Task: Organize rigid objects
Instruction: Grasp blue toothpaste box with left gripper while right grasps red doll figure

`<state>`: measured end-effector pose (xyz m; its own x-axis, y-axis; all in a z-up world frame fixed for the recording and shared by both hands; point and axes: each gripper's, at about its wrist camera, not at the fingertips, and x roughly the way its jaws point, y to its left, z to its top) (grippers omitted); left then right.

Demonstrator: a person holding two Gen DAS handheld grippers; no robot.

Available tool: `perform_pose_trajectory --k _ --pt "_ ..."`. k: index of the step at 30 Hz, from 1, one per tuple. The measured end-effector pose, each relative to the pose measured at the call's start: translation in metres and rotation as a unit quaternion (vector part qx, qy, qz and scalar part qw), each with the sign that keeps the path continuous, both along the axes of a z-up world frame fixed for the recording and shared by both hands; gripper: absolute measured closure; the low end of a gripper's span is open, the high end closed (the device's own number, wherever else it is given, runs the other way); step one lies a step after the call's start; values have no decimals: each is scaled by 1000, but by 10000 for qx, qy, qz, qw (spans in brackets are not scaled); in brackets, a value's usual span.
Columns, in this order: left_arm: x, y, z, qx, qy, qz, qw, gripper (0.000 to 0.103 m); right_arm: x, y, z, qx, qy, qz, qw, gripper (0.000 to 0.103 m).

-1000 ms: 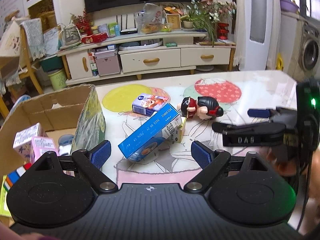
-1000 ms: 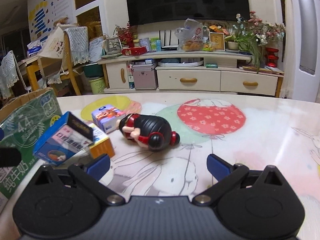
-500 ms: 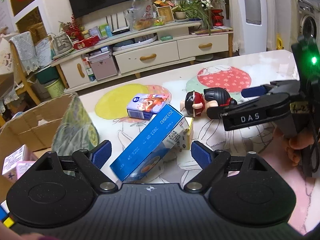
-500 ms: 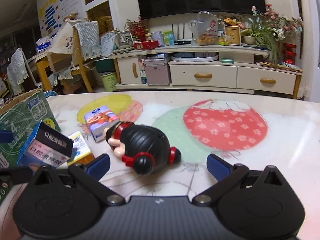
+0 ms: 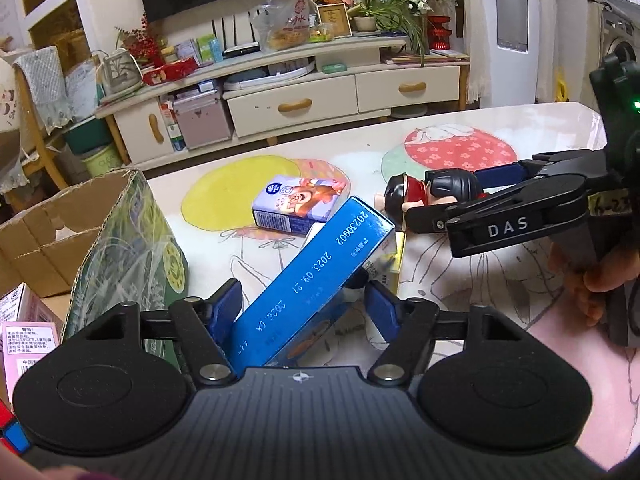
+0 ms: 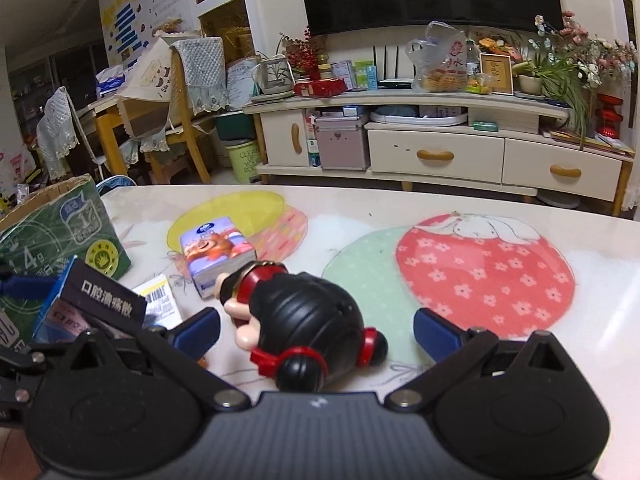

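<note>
A long blue box (image 5: 320,264) leans tilted on a small yellow box (image 5: 394,264). My left gripper (image 5: 302,308) straddles the near end of the blue box. Its jaws are closing, with a gap still showing at the right pad (image 5: 380,308). A black-haired doll in red (image 6: 304,332) lies on its side on the table (image 6: 580,340). My right gripper (image 6: 318,332) stands open around the doll, pads clear of it. The left wrist view shows the doll (image 5: 432,194) between that gripper's fingers (image 5: 500,228).
A lilac milk carton (image 5: 296,204) lies behind the blue box. An open cardboard box (image 5: 48,232) with a green printed flap (image 5: 136,248) stands at the left and holds pink cartons (image 5: 24,332). A TV cabinet (image 6: 436,156) stands beyond the table.
My left gripper moved forward and down over the blue box and its jaws narrowed. My right gripper advanced until the doll lay between its fingers.
</note>
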<state>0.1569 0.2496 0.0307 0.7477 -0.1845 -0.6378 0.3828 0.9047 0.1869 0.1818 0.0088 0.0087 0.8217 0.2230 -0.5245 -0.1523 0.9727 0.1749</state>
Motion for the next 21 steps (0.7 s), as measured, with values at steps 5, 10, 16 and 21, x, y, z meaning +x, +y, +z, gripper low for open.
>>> perform_pose_trajectory --k 5,10,16,21 --pt "-2 0 0 -34 -37 13 10000 25 5 4 1 -58 -15 170 9998 1" --pt "-4 -5 0 -18 -119 34 9999 36 8 6 1 -105 -37 221 9997 16" --pt "-7 -8 0 21 -144 19 9999 41 7 7 2 -114 -55 244 9996 25" --pt "-8 -8 -1 -59 7 10 10000 47 1 10 2 -260 -95 233 9993 25"
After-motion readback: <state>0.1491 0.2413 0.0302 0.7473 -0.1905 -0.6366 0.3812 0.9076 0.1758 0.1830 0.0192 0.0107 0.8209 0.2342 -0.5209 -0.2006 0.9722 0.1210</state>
